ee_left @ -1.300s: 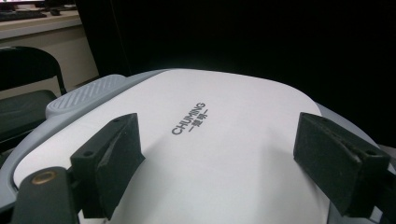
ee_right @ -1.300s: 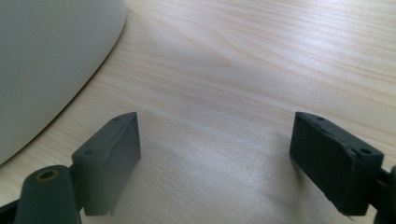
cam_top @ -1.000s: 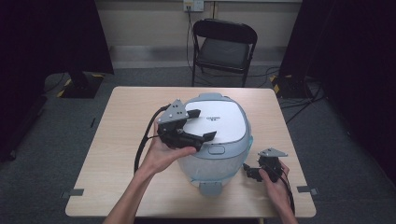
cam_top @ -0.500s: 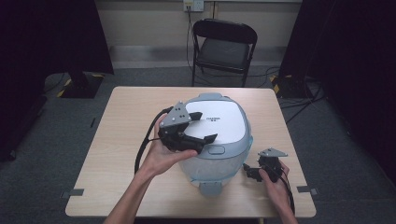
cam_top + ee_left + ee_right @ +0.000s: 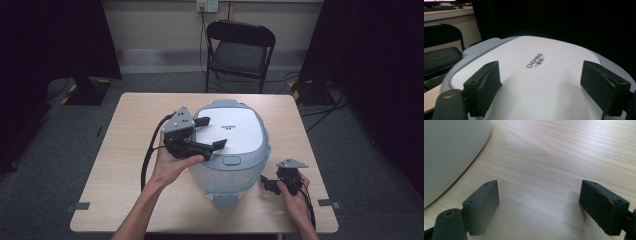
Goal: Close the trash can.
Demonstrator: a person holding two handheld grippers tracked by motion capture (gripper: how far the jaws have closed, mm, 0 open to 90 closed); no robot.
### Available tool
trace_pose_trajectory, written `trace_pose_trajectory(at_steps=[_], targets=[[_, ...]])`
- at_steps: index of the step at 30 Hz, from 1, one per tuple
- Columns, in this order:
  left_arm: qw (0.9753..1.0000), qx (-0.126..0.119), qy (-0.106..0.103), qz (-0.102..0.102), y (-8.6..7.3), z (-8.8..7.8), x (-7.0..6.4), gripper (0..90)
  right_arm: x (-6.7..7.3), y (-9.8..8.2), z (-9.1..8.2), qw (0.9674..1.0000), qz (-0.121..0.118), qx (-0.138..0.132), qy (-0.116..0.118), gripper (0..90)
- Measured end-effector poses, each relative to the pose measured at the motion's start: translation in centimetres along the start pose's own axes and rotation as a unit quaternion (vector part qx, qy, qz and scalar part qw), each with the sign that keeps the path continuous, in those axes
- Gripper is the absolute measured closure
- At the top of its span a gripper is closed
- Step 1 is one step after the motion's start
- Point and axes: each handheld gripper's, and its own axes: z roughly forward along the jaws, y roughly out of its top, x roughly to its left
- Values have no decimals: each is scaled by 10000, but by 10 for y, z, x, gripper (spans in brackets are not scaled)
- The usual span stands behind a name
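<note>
The left gripper (image 5: pixel 212 134) hovers with jaws wide above the rice cooker's (image 5: pixel 235 145) white lid (image 5: pixel 541 75); the cooker's far edge fades into darkness. The right gripper (image 5: pixel 539 205), also wide, is low over the table (image 5: pixel 564 152), with the cooker body cut off at its left.

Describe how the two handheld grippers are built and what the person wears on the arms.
Both the left gripper and the right gripper are black, each with two blocky padded jaws, a grey three-cornered plate on top and a black cable trailing back. The forearms are bare, with no sleeves in view.

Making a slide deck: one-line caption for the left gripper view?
Open left gripper poised over the rice cooker's white lid, a folding chair behind.
</note>
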Motion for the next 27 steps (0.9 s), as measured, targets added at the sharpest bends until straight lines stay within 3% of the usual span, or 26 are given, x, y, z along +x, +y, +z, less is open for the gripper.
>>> trace_pose_trajectory(at_steps=[3,6,11,14,23,27], targets=[[9999,-1,85,-78,-1,-2,5,159,0,0,0,10000,0,1,1,152],[9994,-80,157,-292,-3,-10,16,157,0,0,0,10000,1,3,1,152],[9989,-95,353,-295,-4,-22,24,157,0,0,0,10000,0,1,1,152],[9985,-171,489,-183,-5,-30,25,157,0,0,0,10000,0,0,0,152],[9965,-319,680,-365,-13,-58,46,156,0,0,0,10000,-1,2,1,152],[9946,-232,905,-450,-18,-68,53,155,0,0,0,10000,-1,3,0,152]])
